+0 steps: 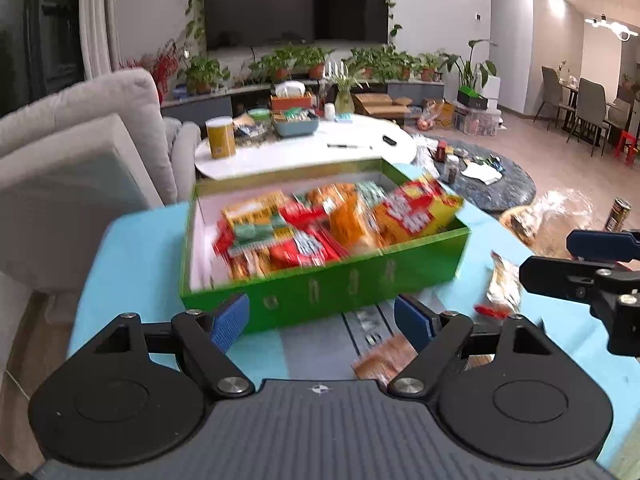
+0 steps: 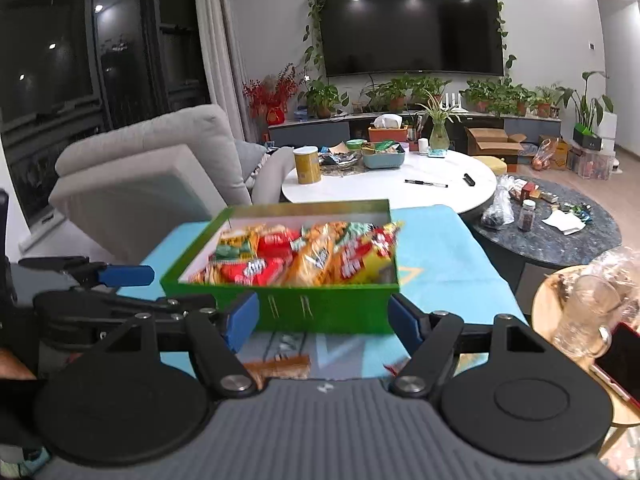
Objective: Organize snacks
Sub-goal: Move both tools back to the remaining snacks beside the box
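Left wrist view: both claws, left claw (image 1: 322,318) and right claw (image 2: 322,320), spread and empty; box (image 1: 360,284) nearly full. Next, likely pick the loose packet (image 1: 384,356) off the worktop (image 1: 132,248).

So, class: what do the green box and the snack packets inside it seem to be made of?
Green box: probably coated cardboard; thin straight walls, a white inside and a slight sheen. Snack packets: likely glossy plastic film; crinkled, with bright printed faces, though blur hides detail.
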`<state>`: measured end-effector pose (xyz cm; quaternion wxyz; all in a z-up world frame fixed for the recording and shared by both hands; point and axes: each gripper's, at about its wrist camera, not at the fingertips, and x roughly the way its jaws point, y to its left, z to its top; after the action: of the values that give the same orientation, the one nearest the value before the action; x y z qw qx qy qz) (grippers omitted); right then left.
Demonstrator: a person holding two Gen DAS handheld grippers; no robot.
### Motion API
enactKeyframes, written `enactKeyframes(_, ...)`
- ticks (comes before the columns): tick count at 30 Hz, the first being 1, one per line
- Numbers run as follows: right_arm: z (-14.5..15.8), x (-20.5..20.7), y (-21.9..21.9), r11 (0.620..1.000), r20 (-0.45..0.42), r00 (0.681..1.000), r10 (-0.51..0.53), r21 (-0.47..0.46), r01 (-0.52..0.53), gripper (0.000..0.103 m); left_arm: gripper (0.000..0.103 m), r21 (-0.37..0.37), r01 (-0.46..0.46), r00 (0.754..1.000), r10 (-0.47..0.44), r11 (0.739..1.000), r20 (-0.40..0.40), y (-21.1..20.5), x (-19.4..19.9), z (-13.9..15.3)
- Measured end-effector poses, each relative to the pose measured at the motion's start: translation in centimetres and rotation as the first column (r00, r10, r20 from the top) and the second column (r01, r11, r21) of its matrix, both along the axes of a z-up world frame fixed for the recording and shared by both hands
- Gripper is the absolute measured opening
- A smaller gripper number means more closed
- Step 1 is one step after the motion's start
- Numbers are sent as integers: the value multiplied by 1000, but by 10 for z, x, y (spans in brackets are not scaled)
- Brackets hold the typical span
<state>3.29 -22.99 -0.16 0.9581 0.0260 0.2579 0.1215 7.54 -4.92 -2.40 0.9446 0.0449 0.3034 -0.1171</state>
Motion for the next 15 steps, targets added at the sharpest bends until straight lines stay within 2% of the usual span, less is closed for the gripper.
enactKeyframes(6, -14, -14, -11, 1000, -8, 1000, -1, -5, 0, 67, 78, -6, 11, 996, -11, 1000, -93, -17, -5, -23)
enactKeyframes(11, -29, -19, -21, 1000, -30, 1000, 2, -3, -2, 67, 78, 8, 35, 991, -33, 999, -133, -34, -5, -39)
enactKeyframes(15, -44, -24, -29, 1000, -60, 998, 11, 12, -10, 67, 78, -14, 43, 983, -45, 999, -180, -46, 1, -50)
